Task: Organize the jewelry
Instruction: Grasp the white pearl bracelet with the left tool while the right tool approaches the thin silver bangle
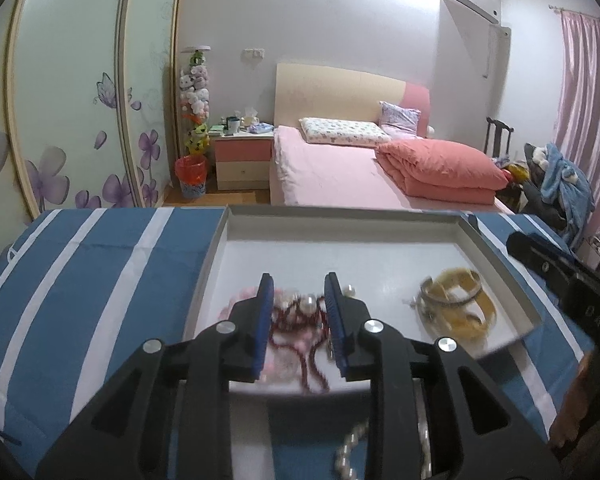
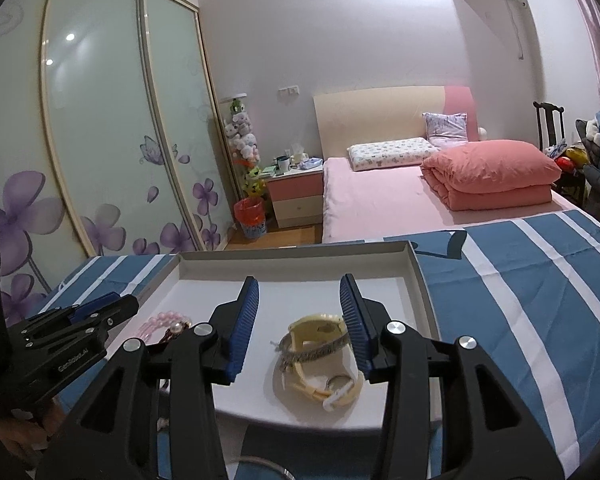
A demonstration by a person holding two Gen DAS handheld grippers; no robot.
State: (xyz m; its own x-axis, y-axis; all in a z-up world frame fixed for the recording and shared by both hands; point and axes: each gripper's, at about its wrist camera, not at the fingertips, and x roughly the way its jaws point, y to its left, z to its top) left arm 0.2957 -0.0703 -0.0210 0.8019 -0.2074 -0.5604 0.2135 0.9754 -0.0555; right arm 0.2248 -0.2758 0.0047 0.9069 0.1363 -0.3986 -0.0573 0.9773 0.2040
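Observation:
A shallow white box tray (image 1: 496, 240) (image 2: 418, 276) lies on a blue and white striped cloth (image 1: 80, 280). My left gripper (image 1: 299, 280) is open above a heap of pink, pearl and dark red bead strings (image 1: 300, 312) at the tray's left. A pearl strand (image 1: 350, 452) lies below the left gripper, outside the tray's near edge. My right gripper (image 2: 300, 284) is open, its fingers on either side of a pile of yellow and silver bangles (image 2: 320, 348) (image 1: 456, 300) at the tray's right. The pink beads (image 2: 164, 324) show left of it.
The striped cloth (image 2: 540, 300) runs out to both sides of the tray. Beyond it stand a pink bed (image 1: 340, 172), a nightstand (image 1: 242, 160), a red bin (image 1: 191, 176) and wardrobe doors (image 2: 100, 140). A ring-shaped object (image 2: 260, 466) lies near the bottom edge.

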